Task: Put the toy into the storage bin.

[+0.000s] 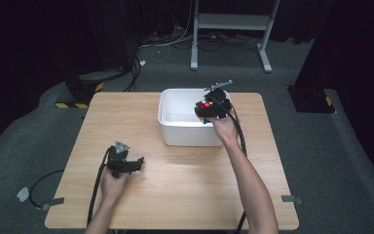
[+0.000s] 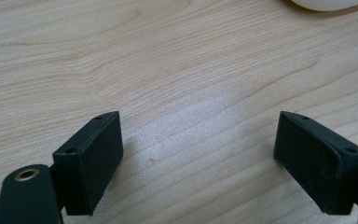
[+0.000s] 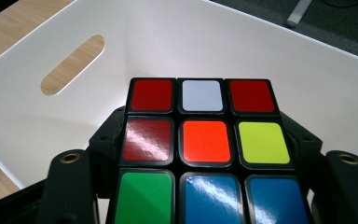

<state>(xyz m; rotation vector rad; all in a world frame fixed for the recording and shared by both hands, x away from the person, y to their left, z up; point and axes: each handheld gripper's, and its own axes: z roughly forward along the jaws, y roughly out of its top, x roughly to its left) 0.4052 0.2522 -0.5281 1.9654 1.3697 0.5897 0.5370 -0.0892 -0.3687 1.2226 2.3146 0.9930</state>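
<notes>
The puzzle cube sits clamped in my right gripper, poised over the open top of the white bin at its near right corner. In the right gripper view its upper face reads red, white, red along the far row, red, orange, yellow across the middle, and green, blue, blue nearest the camera, with a black jaw pressed against each side. Beyond the cube lie the bin's pale inner walls and an oval handle slot cut through one of them. From the high view I see the person's right hand reaching forward to the bin, which stands on the far half of the wooden surface. My left gripper rests low over the near left part of the surface, well apart from the bin, its jaws spread wide with bare wood grain between them and nothing held
</notes>
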